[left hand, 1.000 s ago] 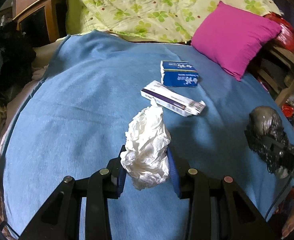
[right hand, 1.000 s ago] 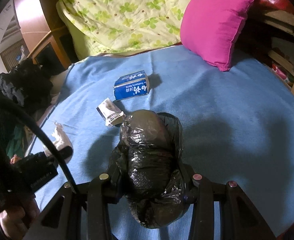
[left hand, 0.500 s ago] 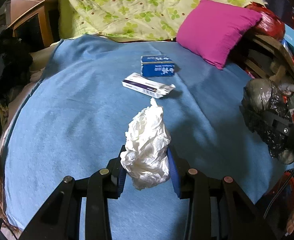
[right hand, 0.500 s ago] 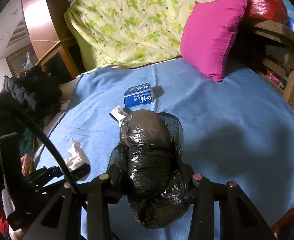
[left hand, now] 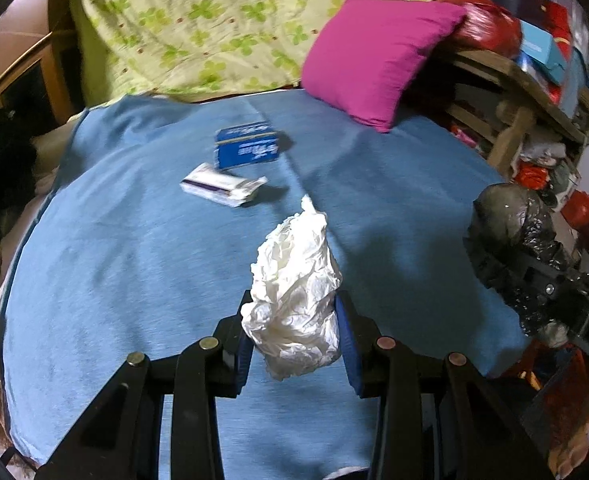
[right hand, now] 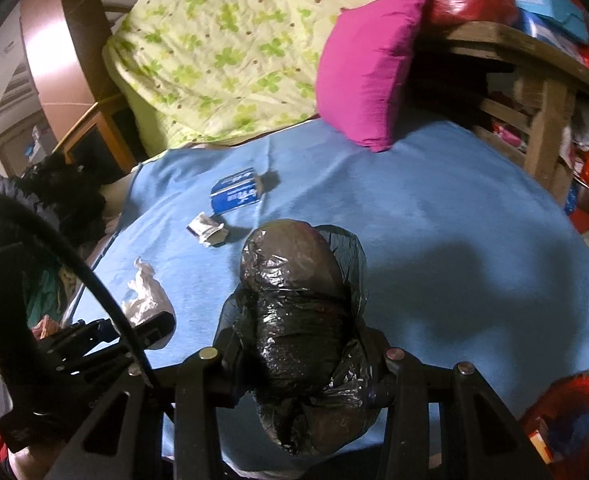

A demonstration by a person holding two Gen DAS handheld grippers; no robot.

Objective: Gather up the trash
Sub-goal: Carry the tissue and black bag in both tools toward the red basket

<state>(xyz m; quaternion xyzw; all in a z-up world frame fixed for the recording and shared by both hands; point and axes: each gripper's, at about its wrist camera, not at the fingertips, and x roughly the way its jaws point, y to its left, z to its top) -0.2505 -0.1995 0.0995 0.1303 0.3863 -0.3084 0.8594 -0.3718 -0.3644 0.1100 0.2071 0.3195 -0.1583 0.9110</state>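
Your left gripper (left hand: 294,344) is clamped on a crumpled white tissue (left hand: 296,296), lifted above the blue blanket (left hand: 134,260). Your right gripper (right hand: 306,364) is clenched around a black plastic bag (right hand: 298,320). Farther out on the blanket lie a white carton (left hand: 222,189) and, beyond it, a blue box (left hand: 246,150); a pink pillow (left hand: 374,56) sits at the far end

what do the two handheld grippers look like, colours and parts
Both are black, with angular slotted finger arms and round metal pivot bolts. The left gripper has blue pads. The right gripper has the same black frame; a black cable arcs past the left one in its view.
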